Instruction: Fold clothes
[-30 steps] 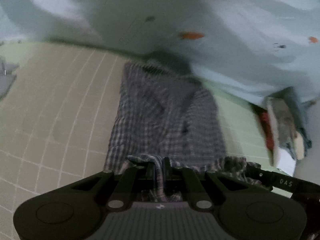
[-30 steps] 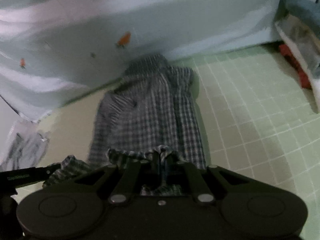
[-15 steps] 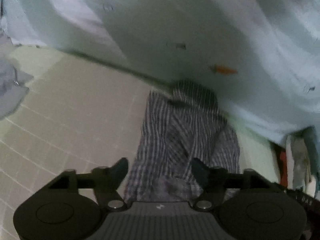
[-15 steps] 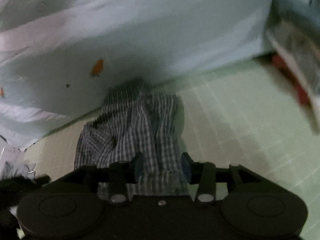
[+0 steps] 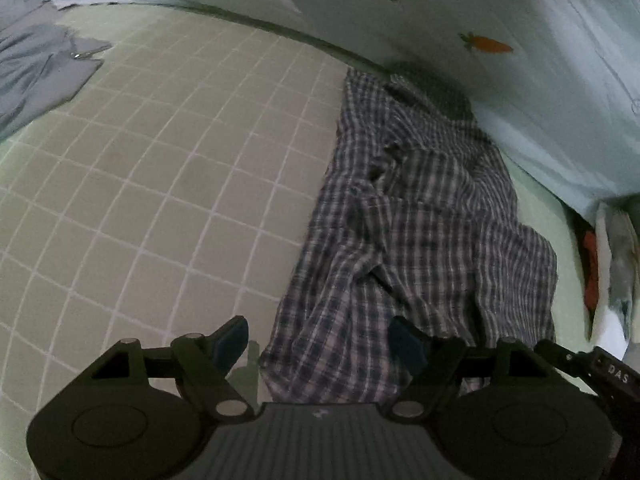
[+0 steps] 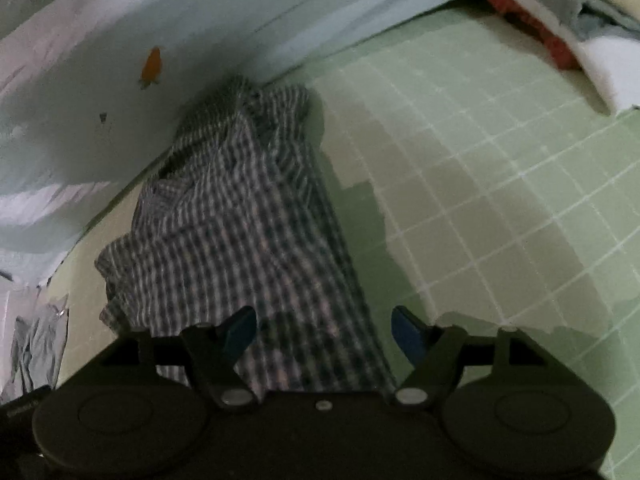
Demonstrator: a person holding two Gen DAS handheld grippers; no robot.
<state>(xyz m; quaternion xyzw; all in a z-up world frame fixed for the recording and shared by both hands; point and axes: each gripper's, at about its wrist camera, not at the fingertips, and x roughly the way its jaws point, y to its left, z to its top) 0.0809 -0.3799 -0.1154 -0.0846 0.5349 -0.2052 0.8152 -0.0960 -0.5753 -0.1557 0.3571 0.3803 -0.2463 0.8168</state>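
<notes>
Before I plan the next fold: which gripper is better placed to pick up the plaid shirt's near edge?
Left, marginally. The left gripper has the plaid shirt hem's corner between open jaws; the right gripper is open too, partly over the green mat.

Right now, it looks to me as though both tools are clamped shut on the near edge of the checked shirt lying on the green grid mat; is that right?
Not quite: both tools are open. The left wrist view shows the left tool with its jaws spread wide, and the right wrist view shows the same for the right tool, which has just been opening. The checked shirt lies released on the green grid mat.
</notes>
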